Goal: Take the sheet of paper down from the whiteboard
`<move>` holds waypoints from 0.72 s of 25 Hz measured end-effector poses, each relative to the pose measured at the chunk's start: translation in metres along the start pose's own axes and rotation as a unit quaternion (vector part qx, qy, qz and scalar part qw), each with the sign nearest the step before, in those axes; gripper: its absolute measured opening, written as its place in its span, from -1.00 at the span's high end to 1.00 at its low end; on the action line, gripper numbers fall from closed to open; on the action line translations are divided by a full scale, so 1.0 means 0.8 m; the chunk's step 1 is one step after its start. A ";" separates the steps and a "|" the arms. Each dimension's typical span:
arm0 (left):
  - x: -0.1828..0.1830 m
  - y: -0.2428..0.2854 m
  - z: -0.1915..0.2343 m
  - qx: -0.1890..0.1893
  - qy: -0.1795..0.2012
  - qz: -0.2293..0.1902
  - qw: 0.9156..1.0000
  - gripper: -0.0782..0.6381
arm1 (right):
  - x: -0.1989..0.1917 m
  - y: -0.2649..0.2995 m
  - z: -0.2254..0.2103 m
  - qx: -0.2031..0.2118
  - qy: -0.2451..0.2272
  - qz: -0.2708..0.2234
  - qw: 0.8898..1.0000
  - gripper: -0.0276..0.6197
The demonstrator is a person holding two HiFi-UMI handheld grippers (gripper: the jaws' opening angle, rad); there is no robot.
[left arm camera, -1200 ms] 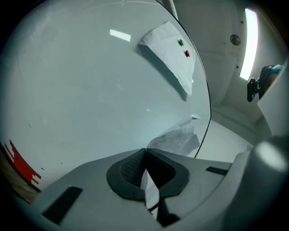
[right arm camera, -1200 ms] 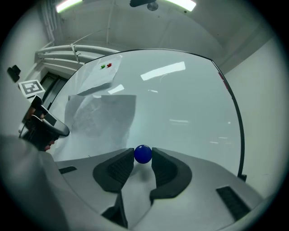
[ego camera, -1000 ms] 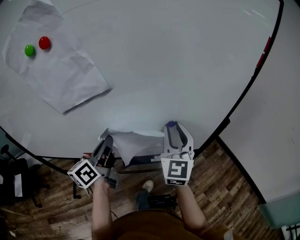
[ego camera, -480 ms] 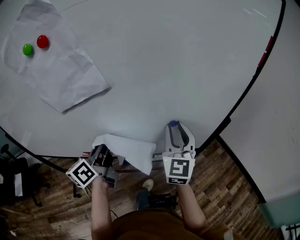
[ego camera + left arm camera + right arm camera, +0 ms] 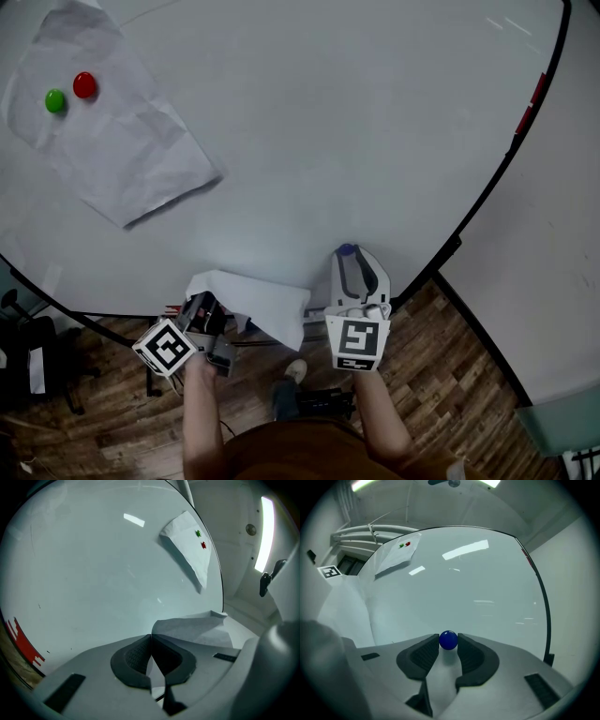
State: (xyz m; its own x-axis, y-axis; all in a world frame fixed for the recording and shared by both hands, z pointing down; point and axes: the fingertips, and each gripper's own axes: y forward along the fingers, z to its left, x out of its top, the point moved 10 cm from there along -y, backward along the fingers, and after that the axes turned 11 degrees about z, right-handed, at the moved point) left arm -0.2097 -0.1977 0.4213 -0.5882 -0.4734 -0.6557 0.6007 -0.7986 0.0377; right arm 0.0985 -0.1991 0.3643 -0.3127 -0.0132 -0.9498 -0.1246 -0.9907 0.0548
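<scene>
White paper (image 5: 192,631), creased, is pinched between the clenched fingers (image 5: 130,657) of the left gripper (image 5: 151,637). The left gripper view shows the pads meeting on the sheet's edge, a detail too small to make out in the head view. The head view shows instead that this sheet curls beside the gripper at the lower rim of the whiteboard (image 5: 328,122), over a wooden floor (image 5: 450,375).

The right gripper (image 5: 448,645) has its fingers grasping a blue magnet (image 5: 448,639), with both pads touching the ball. In the head view the magnet is only a small blue dot at the tips.

Farther off, a second sheet (image 5: 122,150) lies against the board under a green magnet (image 5: 55,99) and a red magnet (image 5: 85,84), which sit side by side. Only the right gripper view shows a square black-and-white marker (image 5: 329,572) past the board's edge.
</scene>
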 end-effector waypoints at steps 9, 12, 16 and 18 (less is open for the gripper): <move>-0.002 0.005 0.001 -0.002 -0.007 0.000 1.000 0.71 | -0.002 0.001 -0.001 0.001 0.004 -0.001 1.000 0.50; -0.003 0.007 0.001 -0.001 -0.008 0.001 1.000 0.71 | -0.003 0.002 -0.001 0.006 0.005 0.002 1.000 0.50; -0.007 0.009 0.000 0.001 -0.011 0.003 1.000 0.71 | -0.007 -0.001 -0.003 0.010 0.006 0.008 1.000 0.50; -0.008 0.009 0.001 0.002 -0.012 0.004 1.000 0.71 | -0.009 -0.002 -0.004 0.010 0.007 0.010 1.000 0.50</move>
State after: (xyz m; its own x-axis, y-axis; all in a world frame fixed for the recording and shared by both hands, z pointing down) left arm -0.2020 -0.2006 0.4260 -0.5966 -0.4880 -0.6372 0.6029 -0.7965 0.0456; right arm 0.1038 -0.1981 0.3697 -0.3012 -0.0344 -0.9530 -0.1367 -0.9875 0.0788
